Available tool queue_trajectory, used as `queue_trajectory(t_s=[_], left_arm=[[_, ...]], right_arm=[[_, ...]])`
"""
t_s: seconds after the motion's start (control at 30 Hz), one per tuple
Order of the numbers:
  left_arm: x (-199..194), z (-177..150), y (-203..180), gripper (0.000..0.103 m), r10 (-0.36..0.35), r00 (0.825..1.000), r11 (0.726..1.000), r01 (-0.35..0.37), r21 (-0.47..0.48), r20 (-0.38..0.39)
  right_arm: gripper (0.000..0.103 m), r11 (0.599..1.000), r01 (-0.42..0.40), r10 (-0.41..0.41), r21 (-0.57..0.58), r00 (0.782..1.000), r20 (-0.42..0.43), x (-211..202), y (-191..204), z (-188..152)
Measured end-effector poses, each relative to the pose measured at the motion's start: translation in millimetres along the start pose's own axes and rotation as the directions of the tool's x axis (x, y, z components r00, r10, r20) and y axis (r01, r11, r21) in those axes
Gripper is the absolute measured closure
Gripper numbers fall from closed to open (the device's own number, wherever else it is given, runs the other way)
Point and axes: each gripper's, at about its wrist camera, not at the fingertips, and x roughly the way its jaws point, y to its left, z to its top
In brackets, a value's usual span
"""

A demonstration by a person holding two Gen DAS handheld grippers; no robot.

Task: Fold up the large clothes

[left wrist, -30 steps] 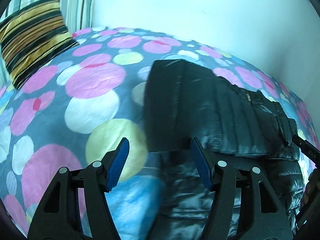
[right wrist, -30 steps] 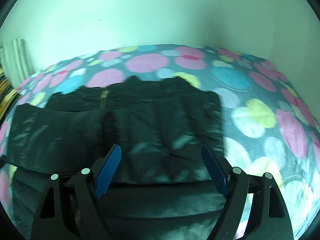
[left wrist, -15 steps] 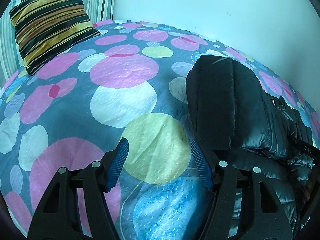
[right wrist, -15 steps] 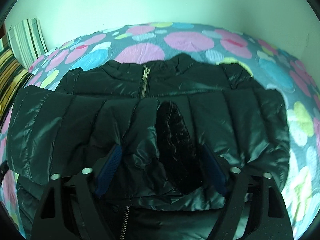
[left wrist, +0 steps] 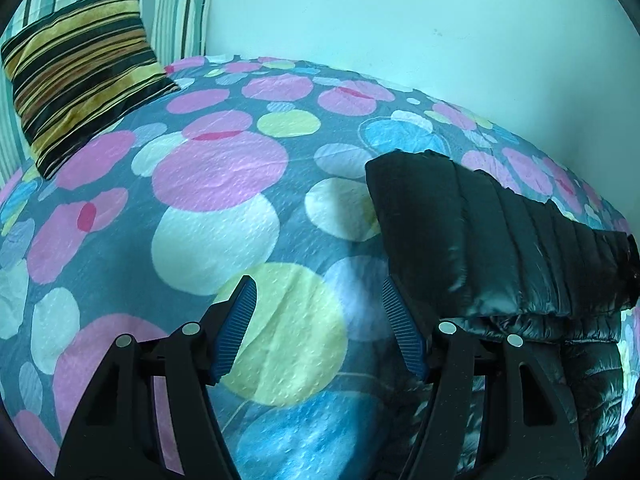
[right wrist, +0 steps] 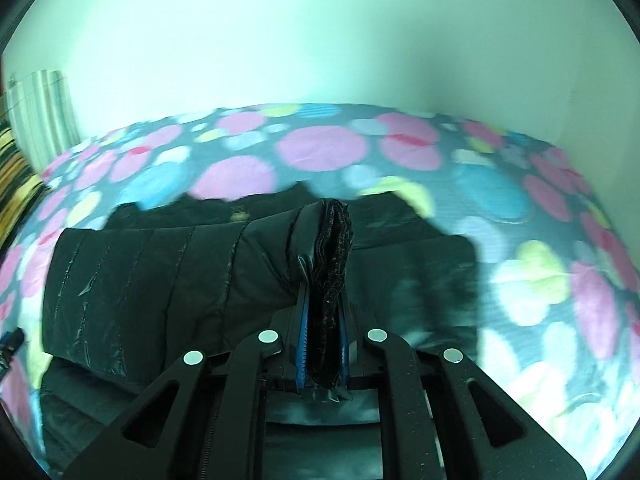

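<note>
— While we are folding, where is the jacket (right wrist: pixel 160 280) lying?
— We are working on the bed (left wrist: pixel 224 168); one sleeve is lying across the body, and our right gripper (right wrist: pixel 322 344) is pinching a dark cuff. The left gripper (left wrist: pixel 320 328) is hanging open beside the jacket, holding nothing.
— Anything blocking us?
— Only a pillow (left wrist: pixel 80 76), well apart. We are judging most folds as undone.

Jacket (left wrist: pixel 500 248) cut off at right edge, bedspread (right wrist: pixel 320 148) smeared by blur in right view, striped cushion (right wrist: pixel 16 184) clipped at left edge, cuff (right wrist: pixel 332 248) partly hidden between jaws
</note>
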Motion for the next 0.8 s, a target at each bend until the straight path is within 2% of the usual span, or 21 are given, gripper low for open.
queue_trajectory(t_s=[0.1, 0.2, 0.27, 0.5, 0.8], left_arm=[[5.3, 5.8, -15.0, 0.037, -0.01, 1.0, 1.0, 0.01, 0.03, -0.001], [11.5, 12.5, -32.7, 0.037, -0.031, 0.999, 0.998, 0.032, 0.055, -0.005], [16.6, 16.9, -44.2, 0.037, -0.039, 0.999, 0.996, 0.04, 0.079, -0.007], [45.3, 25.8, -75.4, 0.037, -0.009, 0.998, 0.989, 0.018, 0.149, -0.06], [84.7, 11.9, -84.3, 0.034, 0.065, 0.987, 0.976, -0.031, 0.217, -0.15]], right_arm=[[0.091, 0.998, 0.06, -0.059, 0.027, 0.997, -0.042, 12.0, -31.0, -4.9], [0.091, 0.997, 0.053, -0.045, 0.063, 0.991, -0.123, 32.8, -51.8, -16.5], [0.091, 0.997, 0.052, -0.042, 0.065, 0.988, -0.148, 43.9, -55.2, -25.3], [0.091, 0.997, 0.064, -0.057, 0.045, 0.988, -0.147, 56.2, -51.4, -35.9], [0.09, 0.998, 0.063, -0.058, 0.026, 0.986, -0.154, 63.6, -50.1, -41.0]])
